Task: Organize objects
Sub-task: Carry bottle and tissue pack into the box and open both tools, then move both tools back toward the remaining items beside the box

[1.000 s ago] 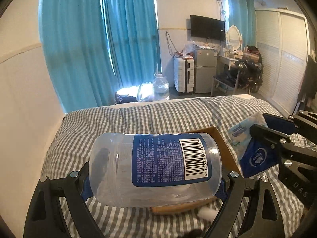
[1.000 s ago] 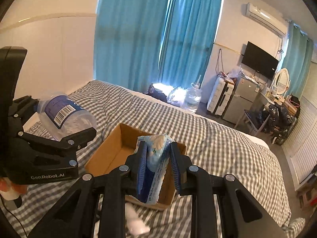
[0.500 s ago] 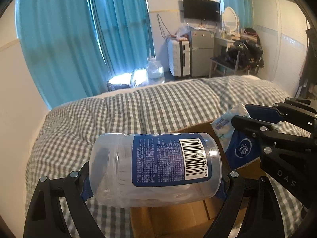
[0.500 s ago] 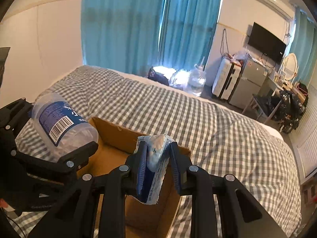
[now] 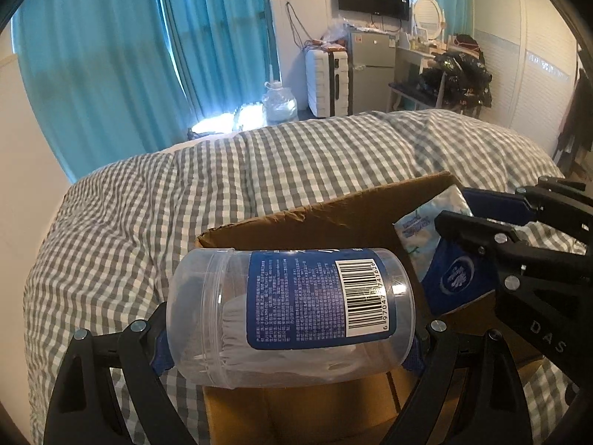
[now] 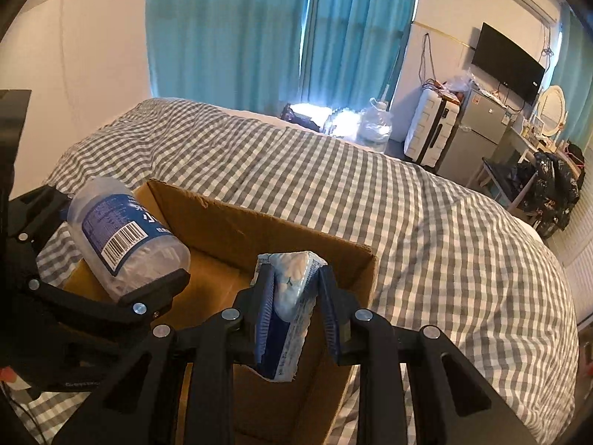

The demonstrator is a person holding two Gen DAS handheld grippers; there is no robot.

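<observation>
My left gripper (image 5: 289, 337) is shut on a clear plastic jar (image 5: 289, 315) with a blue barcode label, held sideways over the left part of an open cardboard box (image 5: 326, 218). The jar also shows in the right wrist view (image 6: 122, 237). My right gripper (image 6: 294, 304) is shut on a blue and white tissue pack (image 6: 289, 304) and holds it upright over the right part of the box (image 6: 259, 230). The pack also shows in the left wrist view (image 5: 441, 256), held by the right gripper (image 5: 481, 222).
The box sits on a bed with a grey checked cover (image 6: 426, 222). A pale wall (image 6: 81, 44) runs along the bed's left side. Teal curtains (image 5: 148, 55), a water jug (image 5: 278, 102), a suitcase (image 5: 328, 81) and a small fridge (image 5: 372, 70) stand beyond the bed.
Both grippers have moved forward and lower over the box with their objects still held. The box now looks larger and lies directly under the jar and the tissue pack.
</observation>
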